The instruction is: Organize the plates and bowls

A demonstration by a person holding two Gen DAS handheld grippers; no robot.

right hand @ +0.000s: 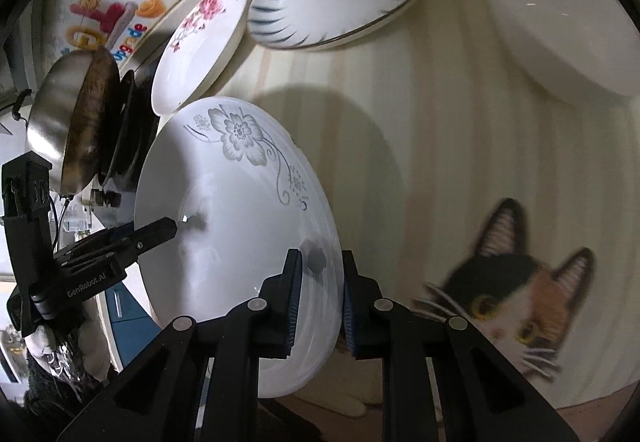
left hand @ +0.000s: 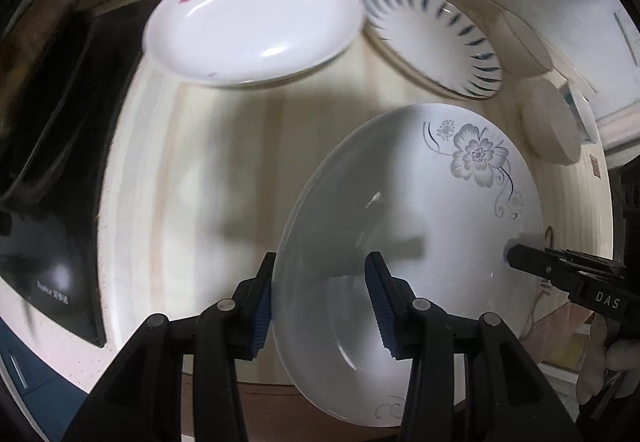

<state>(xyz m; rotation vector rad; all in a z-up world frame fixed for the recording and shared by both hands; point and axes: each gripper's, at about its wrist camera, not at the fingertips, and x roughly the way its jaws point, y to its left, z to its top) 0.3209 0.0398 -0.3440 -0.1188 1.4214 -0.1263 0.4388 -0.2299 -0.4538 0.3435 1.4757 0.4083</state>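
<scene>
Over the pale striped countertop (left hand: 192, 170) in your left wrist view, your left gripper (left hand: 320, 306) sits with its blue pads on either side of the near rim of the grey-flower plate (left hand: 420, 210), spread wide and not pinching it. That plate looks tilted off the surface. Your right gripper (left hand: 516, 256) reaches in from the right edge; its tip meets the plate's far rim, fingers mostly cut off. Behind lie the pink-blossom plate (left hand: 256, 34) and the blue-striped bowl (left hand: 436, 38), nearly touching; a black cooktop (left hand: 52, 222) fills the left.

Switch to your right wrist view: your right gripper (right hand: 318, 302) is clamped on the grey-flower plate's (right hand: 224, 210) rim, one pad each side. Your left gripper (right hand: 160, 230) comes in from the left. A steel pan (right hand: 68, 122) stands beyond, a cat picture (right hand: 520, 294) blurs at right, and a white dish (right hand: 560, 26) is half cut off.
</scene>
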